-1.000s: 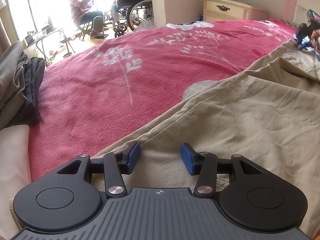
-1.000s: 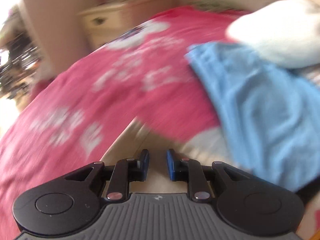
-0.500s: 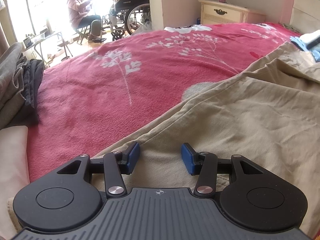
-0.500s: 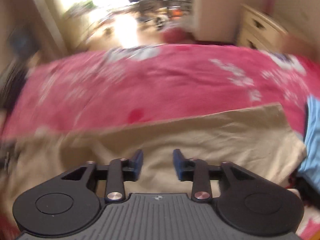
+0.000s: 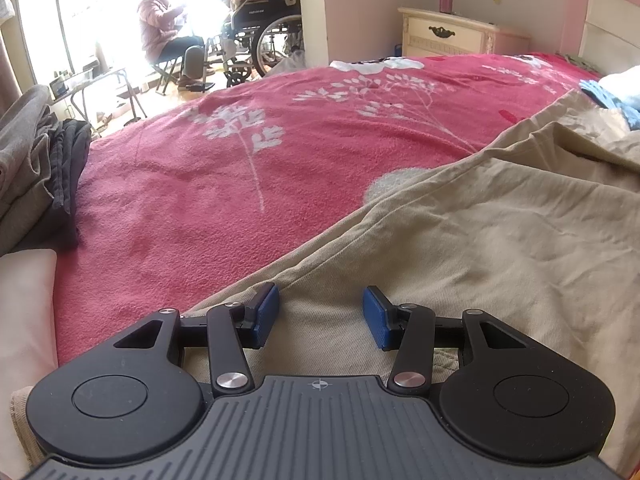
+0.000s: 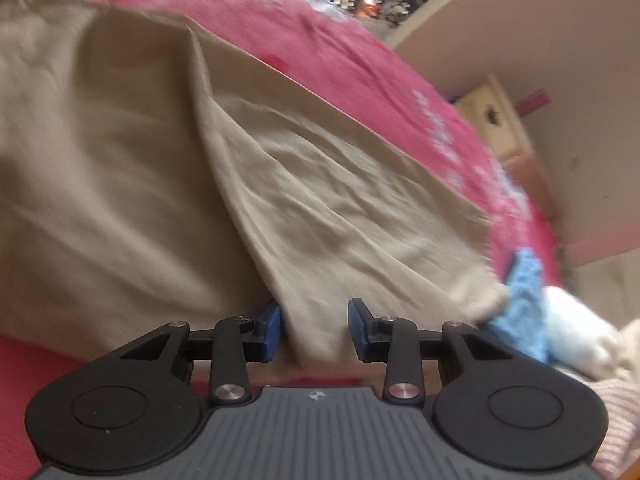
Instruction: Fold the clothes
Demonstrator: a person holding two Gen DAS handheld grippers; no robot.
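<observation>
Khaki trousers (image 5: 480, 240) lie spread on a red flowered blanket (image 5: 240, 160). My left gripper (image 5: 320, 316) rests low over their near edge, open, with flat cloth under the gap and nothing pinched. In the right wrist view the trousers (image 6: 320, 200) run up and away, and a raised fold of one leg comes down between the blue pads of my right gripper (image 6: 314, 330). Its jaws are closing. The left pad is at the fold's edge and the right pad stands clear of it.
A pile of grey and dark clothes (image 5: 32, 160) sits at the left, with a pale pillow (image 5: 24, 320) near it. A blue cloth (image 6: 524, 292) and white cloth (image 6: 576, 328) lie by the trouser hem. Beyond the bed are a nightstand (image 5: 448, 36), a wheelchair (image 5: 264, 32) and a seated person (image 5: 160, 28).
The right gripper swept across the bed and rolled, from the blue cloth to the trouser leg, and its jaws stand wider than a second ago. The left gripper has not moved.
</observation>
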